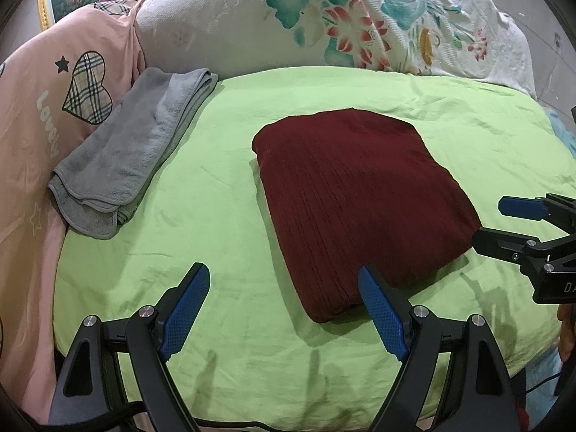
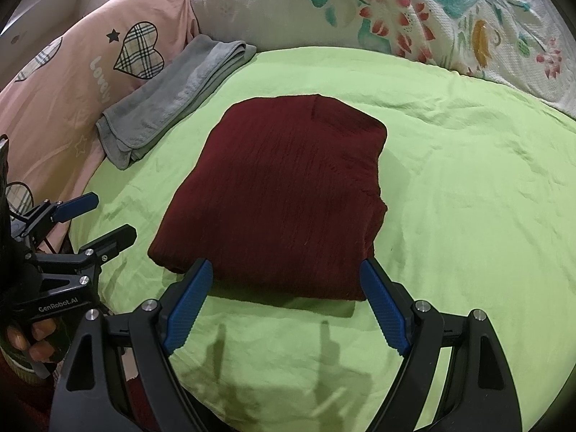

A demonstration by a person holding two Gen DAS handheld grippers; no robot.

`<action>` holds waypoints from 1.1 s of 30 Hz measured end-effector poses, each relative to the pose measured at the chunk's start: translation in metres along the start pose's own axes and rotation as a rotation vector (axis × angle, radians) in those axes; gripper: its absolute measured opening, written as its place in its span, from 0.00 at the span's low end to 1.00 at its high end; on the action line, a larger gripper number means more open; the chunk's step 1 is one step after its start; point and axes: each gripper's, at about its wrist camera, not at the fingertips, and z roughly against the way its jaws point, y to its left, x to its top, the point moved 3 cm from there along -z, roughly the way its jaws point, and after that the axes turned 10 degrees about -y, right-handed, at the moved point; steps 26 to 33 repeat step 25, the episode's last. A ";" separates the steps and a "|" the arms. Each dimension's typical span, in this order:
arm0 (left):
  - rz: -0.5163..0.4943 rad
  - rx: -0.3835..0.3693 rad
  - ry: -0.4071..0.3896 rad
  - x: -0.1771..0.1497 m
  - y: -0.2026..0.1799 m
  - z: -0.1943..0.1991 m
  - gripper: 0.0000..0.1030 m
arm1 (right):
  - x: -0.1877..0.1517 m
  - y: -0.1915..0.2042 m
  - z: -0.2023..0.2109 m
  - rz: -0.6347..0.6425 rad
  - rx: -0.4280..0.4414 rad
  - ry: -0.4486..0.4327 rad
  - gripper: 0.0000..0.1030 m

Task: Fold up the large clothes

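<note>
on the bed's light green sheet (image 1: 201,187) lies a dark red ribbed knit garment (image 1: 352,198), folded into a thick rectangle near the middle. left claw (image 1: 284,309) hovers with its blue-padded fingers (image 1: 187,309) spread wide, holding nothing, its right pad just beside the garment's near corner. right claw (image 2: 286,298) is likewise spread and empty, its fingers flanking the garment's near edge. a folded grey towel (image 1: 133,147) rests well apart at the left, against a pink pillow with plaid hearts (image 1: 54,115); a white floral quilt (image 1: 324,18) is bundled behind.
</note>
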 end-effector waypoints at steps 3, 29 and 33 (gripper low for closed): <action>0.006 -0.003 0.008 0.001 0.000 -0.003 0.83 | 0.000 -0.001 -0.001 -0.004 0.000 0.001 0.82; 0.026 0.002 0.032 0.012 0.000 -0.020 0.84 | 0.013 -0.013 -0.018 -0.035 0.021 -0.003 0.82; 0.026 0.002 0.032 0.012 0.000 -0.020 0.84 | 0.013 -0.013 -0.018 -0.035 0.021 -0.003 0.82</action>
